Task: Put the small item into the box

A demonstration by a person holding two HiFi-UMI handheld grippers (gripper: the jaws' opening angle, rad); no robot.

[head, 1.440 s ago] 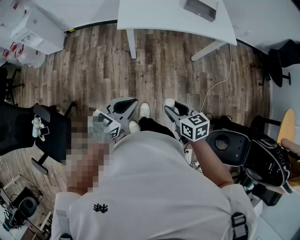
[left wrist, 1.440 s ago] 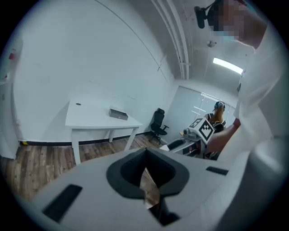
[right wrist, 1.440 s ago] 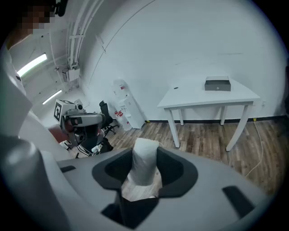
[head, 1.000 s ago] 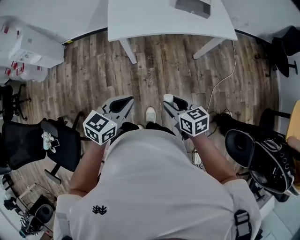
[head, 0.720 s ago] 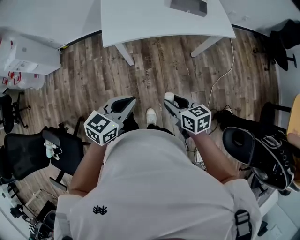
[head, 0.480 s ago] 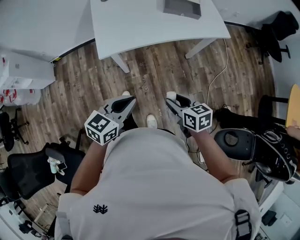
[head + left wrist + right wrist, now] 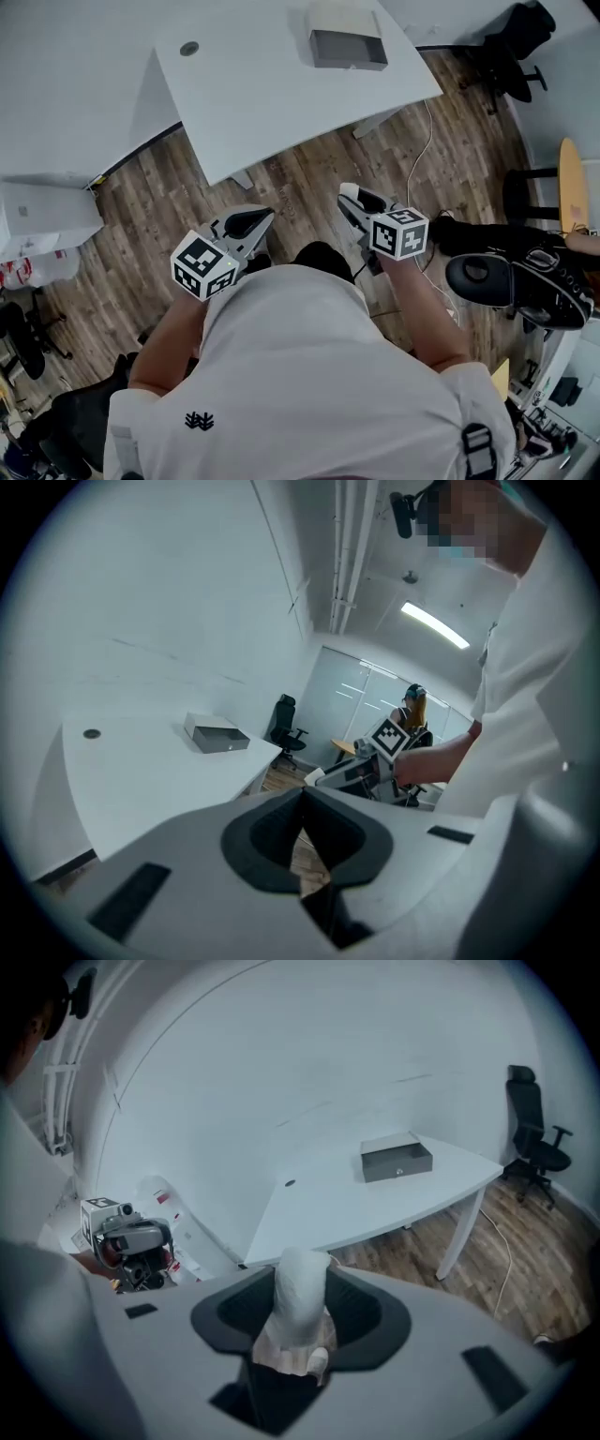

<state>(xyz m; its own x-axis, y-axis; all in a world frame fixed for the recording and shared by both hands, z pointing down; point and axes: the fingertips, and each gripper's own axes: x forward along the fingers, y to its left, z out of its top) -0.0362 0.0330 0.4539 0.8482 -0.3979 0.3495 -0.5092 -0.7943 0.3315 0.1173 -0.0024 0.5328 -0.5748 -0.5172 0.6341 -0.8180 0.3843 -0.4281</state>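
My right gripper (image 7: 300, 1277) is shut on a small white wrapped item (image 7: 298, 1321) that sticks up between its dark pads. In the head view that gripper (image 7: 350, 195) is held out over the wood floor, short of the white table (image 7: 262, 94). A grey open box (image 7: 347, 39) sits near the table's far edge, also visible from the right gripper as the box (image 7: 397, 1159). My left gripper (image 7: 263, 216) hangs level with the right one. Its jaws (image 7: 302, 803) are shut with nothing in them.
A white cable (image 7: 412, 159) trails over the wood floor by the table leg. Black office chairs (image 7: 514, 279) stand close at the right, another chair (image 7: 511, 28) at the far right. White cartons (image 7: 37, 225) lie at the left. A grommet hole (image 7: 189, 48) marks the tabletop.
The person has walked toward the table: table and box have come nearer and lower in the head view. Both grippers stay held out in front, the right one still holding the white item.
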